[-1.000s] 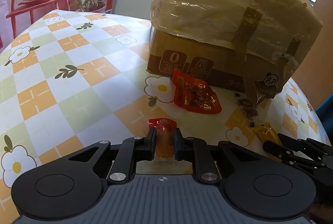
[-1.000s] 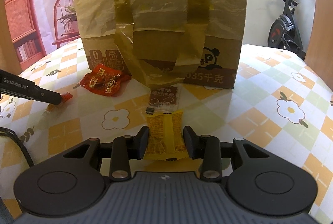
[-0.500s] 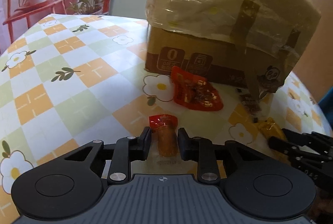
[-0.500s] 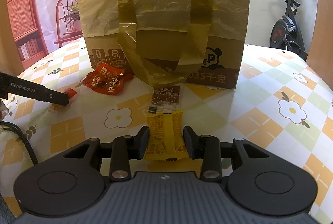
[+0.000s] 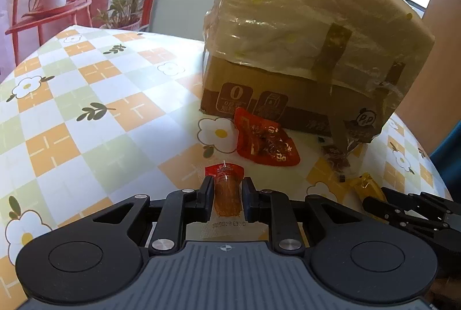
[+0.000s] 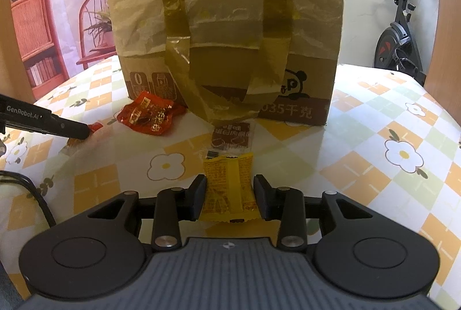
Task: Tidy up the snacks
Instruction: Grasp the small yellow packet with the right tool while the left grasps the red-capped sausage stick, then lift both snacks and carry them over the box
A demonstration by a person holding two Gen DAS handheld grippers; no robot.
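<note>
Two snacks are in hand, none sorted yet by my read: left gripper (image 5: 225, 190) fingers are clamped on a slim orange stick snack (image 5: 226, 193) with a red end, right gripper (image 6: 229, 188) fingers pinch a yellow crinkle-edged packet (image 6: 227, 184), both low over the worktop (image 5: 86, 96). A crumpled red packet (image 6: 149, 115) and a brown sachet (image 6: 232, 135) lie loose in front of the taped cardboard box (image 6: 227, 22); no obvious sorting spot is in view.

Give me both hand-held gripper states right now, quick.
Left hand-held gripper: closed on the small orange snack stick.
Right hand-held gripper: closed on the yellow snack packet.
</note>
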